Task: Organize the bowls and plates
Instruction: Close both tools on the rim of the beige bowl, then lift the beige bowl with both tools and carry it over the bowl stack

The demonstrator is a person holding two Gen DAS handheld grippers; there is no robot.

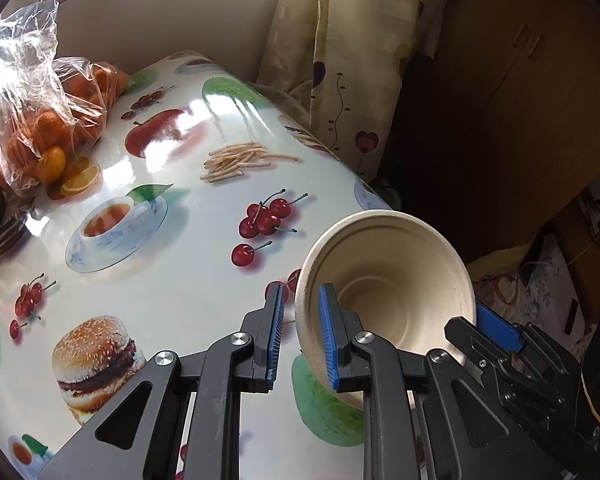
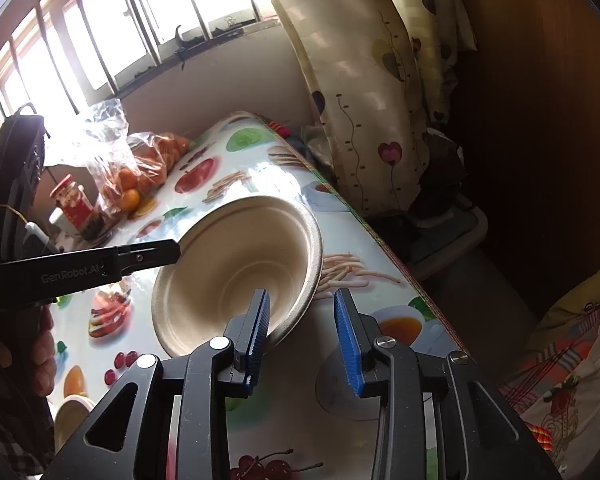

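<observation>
A beige paper bowl point(image 1: 388, 280) is held tilted above the table's right edge, its opening facing the cameras. My left gripper point(image 1: 300, 336) straddles its left rim: one blue pad inside, one outside, with a small gap showing. In the right wrist view the same bowl point(image 2: 236, 268) is straddled at its lower right rim by my right gripper point(image 2: 304, 340), whose jaws stand wide apart. The left gripper's finger point(image 2: 148, 254) reaches the bowl's left rim. Another beige dish point(image 2: 70, 412) sits at the lower left.
The table point(image 1: 188, 280) has a glossy fruit-print cloth. A plastic bag of oranges point(image 1: 48, 120) lies at the far left, with a red-lidded jar point(image 2: 70, 200) near it. A curtain point(image 1: 340, 60) and a dark cabinet point(image 1: 520, 100) stand beyond the table's right edge.
</observation>
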